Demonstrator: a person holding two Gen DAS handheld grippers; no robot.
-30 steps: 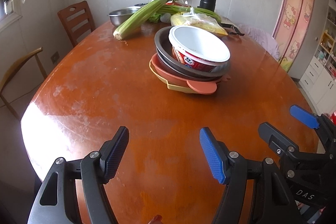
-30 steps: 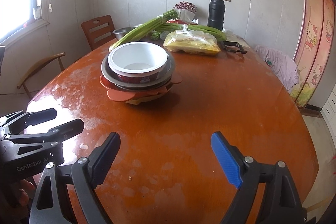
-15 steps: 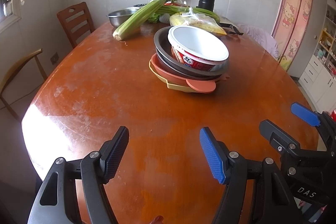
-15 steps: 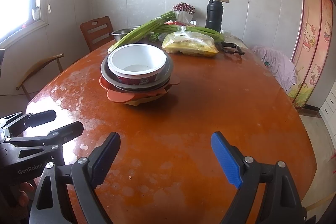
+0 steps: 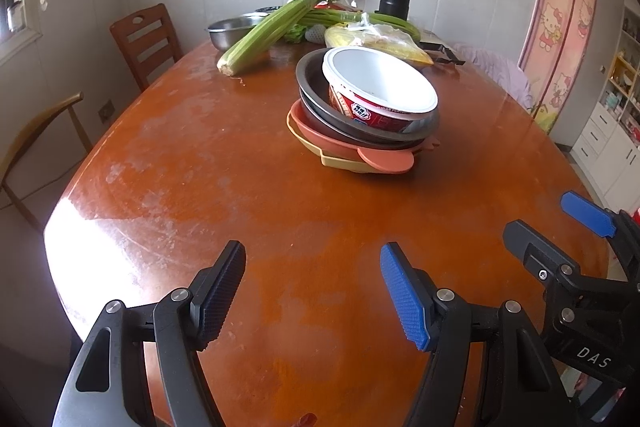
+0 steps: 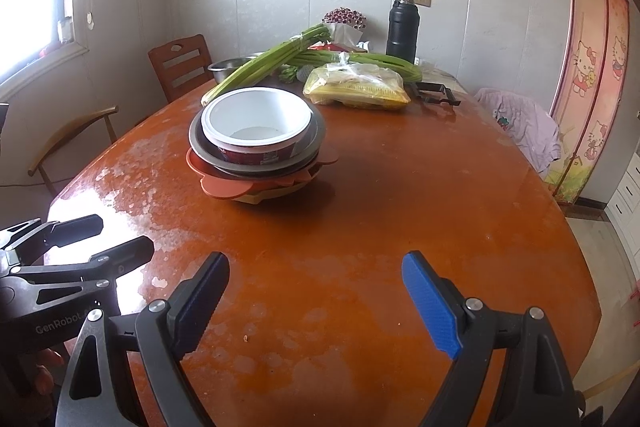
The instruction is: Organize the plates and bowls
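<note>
Stack: we see one pile of dishes near the middle of the table, well apart from both grippers; nothing else touches it.
Top item: white paper bowl w/ red printed wall, tilted in the left view; we judge it very light, thin-walled, easy to crush. Pinch the rim gently, one finger inside, one outside.
2nd item: grey dish, prob. metal; we judge it stiff, smooth, slippery at the rim. Grip needs a firm pinch on the lip.
3rd item: orange plate w/ round tab handles; looks like plastic, so light & stiff. The near tab is the obvious hold.
Bottom item: yellow plate, mostly hidden; only an edge shows.
Left gripper: spread wide, holding nothing, above the near table edge.
Right gripper: also spread wide, nothing between the fingers, beside the left one.
Risk: we think lifting the whole pile by one tab would tip the bowl out; take items off top-down, or steady w/ both grippers.
Far end: celery, a steel bowl, a bagged food pack, a black flask; clear of the pile.
</note>
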